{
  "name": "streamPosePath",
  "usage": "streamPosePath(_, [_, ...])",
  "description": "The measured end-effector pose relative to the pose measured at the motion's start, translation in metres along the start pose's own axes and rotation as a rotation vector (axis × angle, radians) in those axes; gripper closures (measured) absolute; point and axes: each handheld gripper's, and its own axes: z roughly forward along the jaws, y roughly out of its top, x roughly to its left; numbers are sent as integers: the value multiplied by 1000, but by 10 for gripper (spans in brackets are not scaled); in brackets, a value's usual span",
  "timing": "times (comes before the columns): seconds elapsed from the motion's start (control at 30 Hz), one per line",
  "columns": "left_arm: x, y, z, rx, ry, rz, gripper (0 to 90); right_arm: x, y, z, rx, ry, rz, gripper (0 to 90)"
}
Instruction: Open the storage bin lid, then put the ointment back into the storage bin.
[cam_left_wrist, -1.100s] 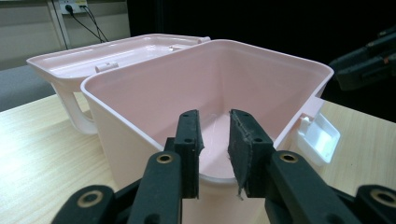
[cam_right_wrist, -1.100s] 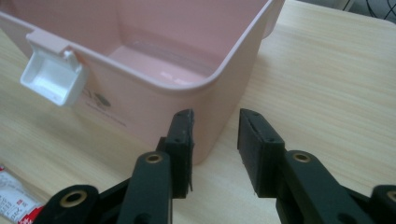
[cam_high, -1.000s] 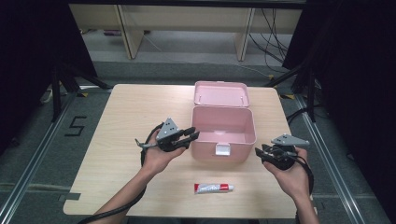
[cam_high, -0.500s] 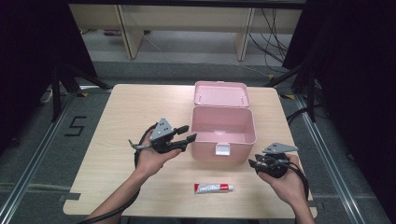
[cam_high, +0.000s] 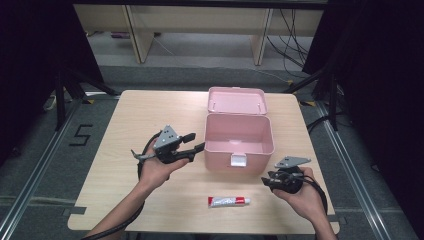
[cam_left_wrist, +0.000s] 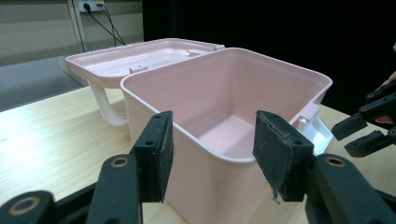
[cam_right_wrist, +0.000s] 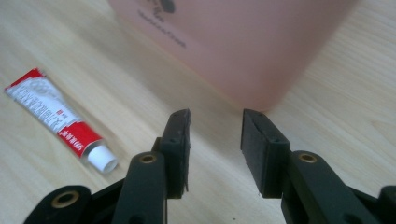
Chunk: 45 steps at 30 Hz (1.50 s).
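The left gripper (cam_high: 196, 142) has just been opening, jaws spread beside the open pink plastic box (cam_high: 239, 134) (nothing pinched). The right gripper (cam_high: 266, 181), spread and empty, hovers near the red-and-white tube (cam_high: 229, 201) at the wooden table's (cam_high: 125, 125) near edge.

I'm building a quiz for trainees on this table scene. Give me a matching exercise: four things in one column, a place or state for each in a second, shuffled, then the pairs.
Things:
1. pink box
2. lid
3. tube
4. left hand-held gripper

Places or states:
A. lies flat on the table near its front edge
B. folded back behind the box
C. jaws apart, beside the box's left wall
D. stands open and empty

Pairs: 1-D, 2-B, 3-A, 4-C
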Motion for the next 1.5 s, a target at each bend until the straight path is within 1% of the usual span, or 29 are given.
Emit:
streamPosePath(0.03, [0,0,-1,2,1,1,473,2,0,0,22,11,10,636])
streamPosePath(0.07, [0,-1,-1,4,3,1,473,4,1,2,24,11,3,638])
streamPosePath(0.1, [1,-1,-2,3,2,3,473,5,3,1,53,26,-12,639])
streamPosePath(0.13, [1,-1,-2,3,2,4,473,6,4,3,50,40,-39,640])
streamPosePath(0.17, [1,-1,-2,3,5,0,473,6,5,3,73,49,-59,640])
streamPosePath(0.23, [2,-1,-3,3,8,-3,473,9,7,7,89,73,-69,644])
streamPosePath(0.27, [2,-1,-3,5,8,-2,473,8,9,8,110,79,-99,645])
streamPosePath(0.3, [2,-1,-3,7,8,-1,473,9,10,9,119,93,-111,646])
streamPosePath(0.33, [2,-1,-3,9,8,-2,473,10,12,13,124,78,-107,647])
streamPosePath(0.37, [1,-1,-3,10,7,-2,473,9,13,12,138,108,-143,647])
streamPosePath(0.43, [1,-1,-3,10,3,0,473,12,15,15,142,109,-159,648])
streamPosePath(0.5, [1,-2,-2,13,2,1,473,14,18,14,175,129,-173,648])
streamPosePath(0.53, [1,-2,-3,13,2,0,473,16,19,15,181,143,-177,648])
streamPosePath(0.57, [1,-2,-3,12,3,-1,473,16,21,15,192,152,-204,648])
streamPosePath(0.73, [2,-3,-5,16,6,-2,470,25,27,18,240,189,-260,645])
streamPosePath(0.77, [3,-3,-5,8,-2,-5,470,26,28,19,246,190,-275,644])
streamPosePath(0.8, [3,-3,-5,22,7,-3,469,29,30,20,260,202,-281,642])
streamPosePath(0.83, [4,-3,-5,20,5,-7,469,29,31,21,259,204,-298,641])
streamPosePath(0.93, [4,-3,-4,21,7,-5,468,32,33,24,277,209,-321,639])
streamPosePath(0.97, [5,-3,-4,21,8,-7,468,33,34,25,279,216,-338,640])
streamPosePath(1.0, [5,-3,-3,13,1,-8,467,33,35,27,279,219,-348,640])
streamPosePath(1.03, [5,-3,-3,22,10,-8,467,34,35,28,282,228,-351,640])
streamPosePath(1.23, [3,-5,-1,28,2,-7,466,39,39,33,313,243,-386,637])
streamPosePath(1.27, [3,-5,-1,26,2,-7,466,41,40,33,323,240,-375,636])
streamPosePath(1.3, [3,-4,-1,27,1,-8,466,41,41,34,321,246,-394,635])
streamPosePath(1.33, [3,-4,-1,27,1,-8,466,42,41,34,327,253,-393,634])
streamPosePath(1.4, [3,-4,-1,25,2,-8,466,44,42,35,331,244,-399,631])
streamPosePath(1.43, [3,-3,0,25,2,-8,465,45,43,36,335,255,-400,630])
streamPosePath(1.5, [3,-3,0,24,1,-8,465,46,43,37,337,255,-406,629])
